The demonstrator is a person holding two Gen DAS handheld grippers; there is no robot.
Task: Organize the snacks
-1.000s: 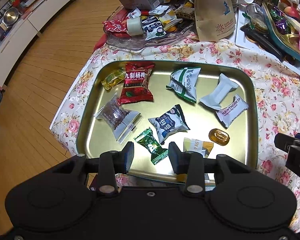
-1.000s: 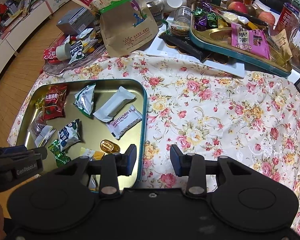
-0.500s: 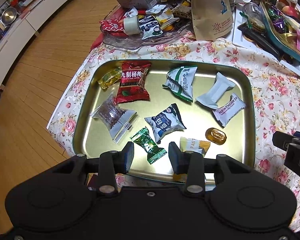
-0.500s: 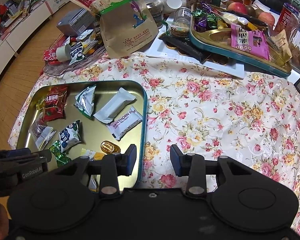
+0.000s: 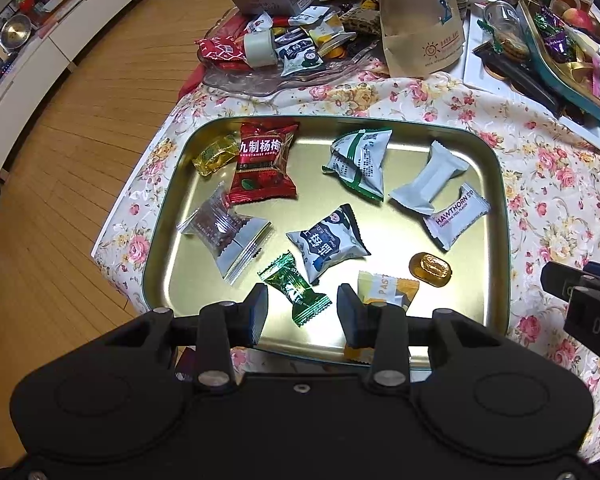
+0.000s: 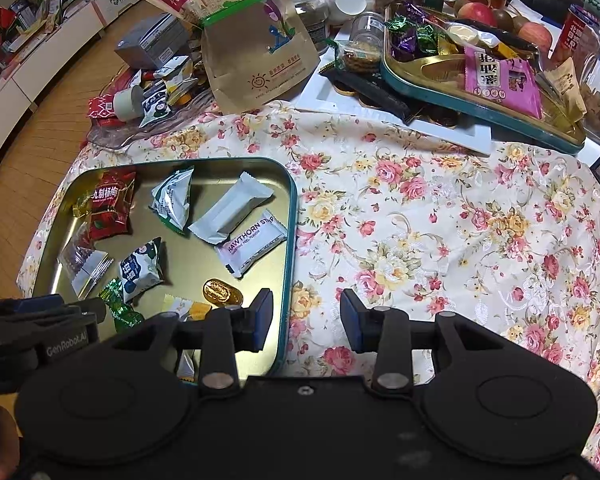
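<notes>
A gold tin tray (image 5: 496,200) (image 6: 290,216) lies on the floral tablecloth and holds several wrapped snacks: a red plum packet (image 5: 262,168), a green candy (image 5: 296,292), a blue-white packet (image 5: 328,242), a white hawthorn bar (image 5: 456,216) (image 6: 252,242), a gold candy (image 5: 430,268) and a yellow packet (image 5: 384,292). My left gripper (image 5: 302,314) is open and empty over the tray's near edge, above the green candy. My right gripper (image 6: 306,320) is open and empty over the tray's right rim and the cloth.
A clear glass dish (image 5: 260,76) with loose snacks stands behind the tray. A brown paper bag (image 6: 260,52), jars and a teal tray (image 6: 480,108) of sweets crowd the back. Floral cloth (image 6: 460,220) spreads right of the tin tray. The table's left edge drops to wooden floor (image 5: 60,160).
My left gripper has pulled back a little toward the tray's near edge, so the tray sits slightly farther away. My right gripper has barely moved. Both stay open.
</notes>
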